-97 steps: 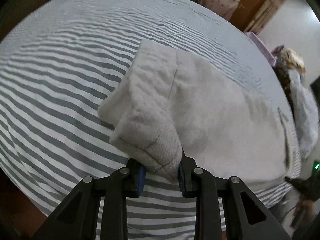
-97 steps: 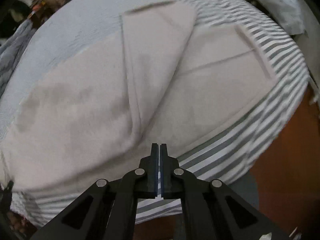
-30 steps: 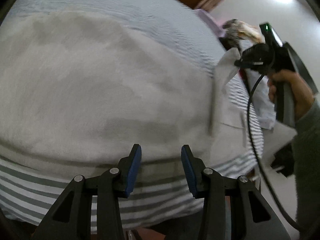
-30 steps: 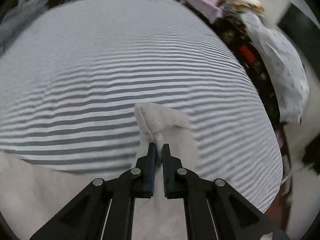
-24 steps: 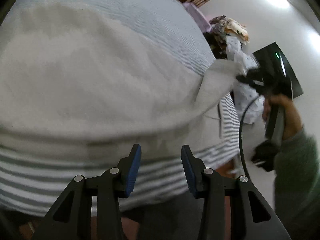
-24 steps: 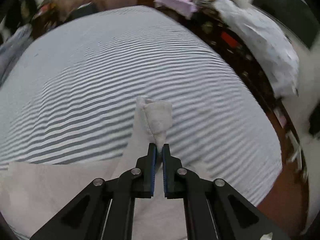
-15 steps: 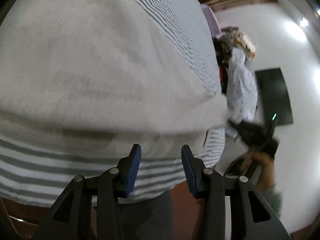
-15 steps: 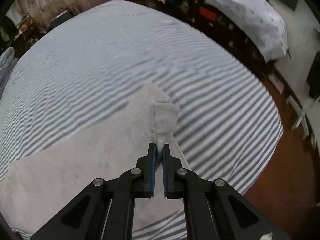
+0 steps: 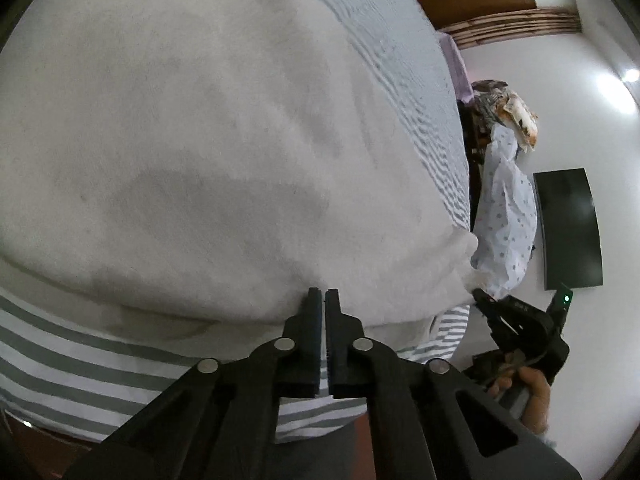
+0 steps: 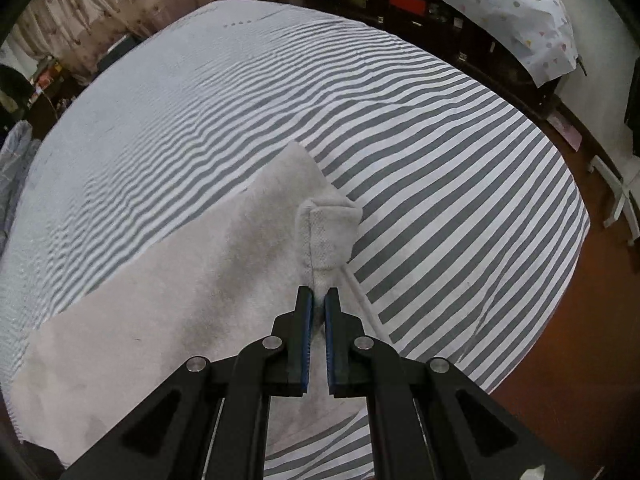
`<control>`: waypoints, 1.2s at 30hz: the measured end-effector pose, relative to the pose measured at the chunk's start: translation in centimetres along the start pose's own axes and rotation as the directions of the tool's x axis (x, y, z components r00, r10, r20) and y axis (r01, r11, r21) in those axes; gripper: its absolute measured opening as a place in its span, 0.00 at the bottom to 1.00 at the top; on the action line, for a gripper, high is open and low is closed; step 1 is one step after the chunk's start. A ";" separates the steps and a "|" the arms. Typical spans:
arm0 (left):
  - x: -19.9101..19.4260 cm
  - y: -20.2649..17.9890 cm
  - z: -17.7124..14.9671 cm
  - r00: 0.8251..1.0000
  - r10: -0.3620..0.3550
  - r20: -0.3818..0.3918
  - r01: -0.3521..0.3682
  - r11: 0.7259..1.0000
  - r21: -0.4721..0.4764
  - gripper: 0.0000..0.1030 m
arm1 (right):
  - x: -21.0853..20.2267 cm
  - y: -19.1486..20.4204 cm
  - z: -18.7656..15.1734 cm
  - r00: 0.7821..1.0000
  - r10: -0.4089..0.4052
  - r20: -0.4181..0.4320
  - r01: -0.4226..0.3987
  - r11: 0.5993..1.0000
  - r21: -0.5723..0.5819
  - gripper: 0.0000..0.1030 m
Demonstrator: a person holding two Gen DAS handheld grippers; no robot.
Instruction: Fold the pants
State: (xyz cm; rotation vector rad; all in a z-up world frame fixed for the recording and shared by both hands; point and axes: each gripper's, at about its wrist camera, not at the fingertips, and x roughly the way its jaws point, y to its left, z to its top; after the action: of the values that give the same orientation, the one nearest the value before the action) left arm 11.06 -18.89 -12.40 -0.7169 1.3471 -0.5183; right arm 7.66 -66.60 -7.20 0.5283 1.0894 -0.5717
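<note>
The light grey pants point(image 9: 208, 152) lie spread over the striped bed and fill most of the left wrist view. My left gripper point(image 9: 323, 298) is shut at the pants' near edge, with no cloth visible between its pads. My right gripper point(image 10: 316, 300) is shut on a bunched corner of the pants point(image 10: 328, 232) and holds it just above the bed. The rest of the pants point(image 10: 160, 300) stretch to the lower left of it. The right gripper also shows in the left wrist view point(image 9: 478, 294), holding that same corner at the pants' right end.
The grey-and-white striped bed sheet point(image 10: 440, 140) extends past the pants to the bed's edge. A spotted cloth point(image 10: 500, 4) covers furniture beyond the bed. A dark screen point(image 9: 568, 228) hangs on the white wall. Brown floor point(image 10: 580, 380) lies to the right.
My left gripper has shut at the pants' near edge. My right gripper has carried the held corner down and toward me, laying the pants out flatter.
</note>
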 end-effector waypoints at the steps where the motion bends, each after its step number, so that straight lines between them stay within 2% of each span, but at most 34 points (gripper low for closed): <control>1: -0.5 -0.5 0.1 1.000 0.013 0.023 -0.014 0.999 0.038 0.00 | -0.4 -0.1 0.0 1.000 0.007 0.006 -0.007 1.000 0.006 0.04; 3: -1.2 -1.2 0.2 0.999 0.010 0.037 -0.013 0.997 0.079 0.00 | -1.1 -0.3 0.1 1.000 0.016 0.014 -0.016 1.000 0.010 0.04; 6: -2.1 -1.5 -0.3 0.998 -0.052 0.019 0.050 0.994 0.097 0.00 | -1.8 -0.1 0.0 1.000 0.021 0.017 -0.021 1.000 0.002 0.04; 11: -1.6 -0.6 -1.7 0.991 -0.121 -0.054 0.122 0.992 0.016 0.02 | -1.9 0.4 0.3 0.999 0.028 0.023 -0.028 1.000 0.006 0.04; 13: -0.9 -0.6 -1.7 0.989 -0.126 -0.071 0.125 0.992 -0.021 0.04 | -2.2 0.6 0.5 0.999 0.027 0.032 -0.027 1.000 -0.003 0.04; 15: -0.9 0.0 -1.3 0.990 -0.126 -0.068 0.122 0.991 -0.057 0.10 | -2.7 0.8 0.6 0.999 0.032 0.039 -0.031 0.999 -0.012 0.04; 17: -0.5 0.8 -0.8 0.990 -0.128 -0.063 0.120 0.985 -0.124 0.23 | -3.1 0.8 0.8 0.998 0.039 0.044 -0.039 0.999 -0.013 0.04; 20: -0.4 1.5 -0.2 0.991 -0.127 -0.045 0.118 0.978 -0.170 0.30 | -3.3 0.8 0.8 0.998 0.042 0.047 -0.042 0.999 -0.013 0.04; 26: 0.5 2.5 1.2 0.996 -0.091 -0.009 0.086 0.969 -0.231 0.31 | -3.1 0.3 0.5 0.998 0.043 0.038 -0.043 0.999 0.006 0.04; 27: 0.5 2.3 1.5 0.996 -0.085 0.001 0.083 0.972 -0.219 0.31 | -3.2 0.2 0.5 0.998 0.043 0.037 -0.043 0.999 0.005 0.04; 28: 0.4 2.0 1.7 0.997 -0.072 0.010 0.072 0.978 -0.194 0.27 | -3.3 0.0 0.4 0.998 0.043 0.037 -0.044 0.999 0.010 0.04; 29: 0.1 1.5 1.7 0.998 -0.056 0.024 0.060 0.985 -0.161 0.19 | -3.4 -0.1 0.4 0.998 0.046 0.036 -0.047 0.999 0.014 0.04; 31: -1.4 -0.2 1.5 0.997 -0.032 0.065 0.034 0.999 -0.035 0.14 | -3.6 -0.4 0.1 0.998 0.051 0.038 -0.051 0.998 0.020 0.04; 34: -3.4 -2.0 0.9 0.995 -0.011 0.098 0.002 0.996 0.093 0.13 | -4.1 -1.4 -1.0 0.997 0.070 0.035 -0.071 0.996 0.046 0.04; 36: -4.3 -2.6 0.1 0.995 0.007 0.099 -0.021 0.989 0.146 0.13 | -4.2 -2.3 -2.4 0.997 0.075 0.028 -0.077 0.995 0.069 0.04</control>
State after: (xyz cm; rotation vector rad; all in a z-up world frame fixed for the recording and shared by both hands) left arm 10.67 -17.59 -7.62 -0.6039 1.2083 -0.5580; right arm 3.12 -66.04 -4.45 0.6197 1.0238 -0.5501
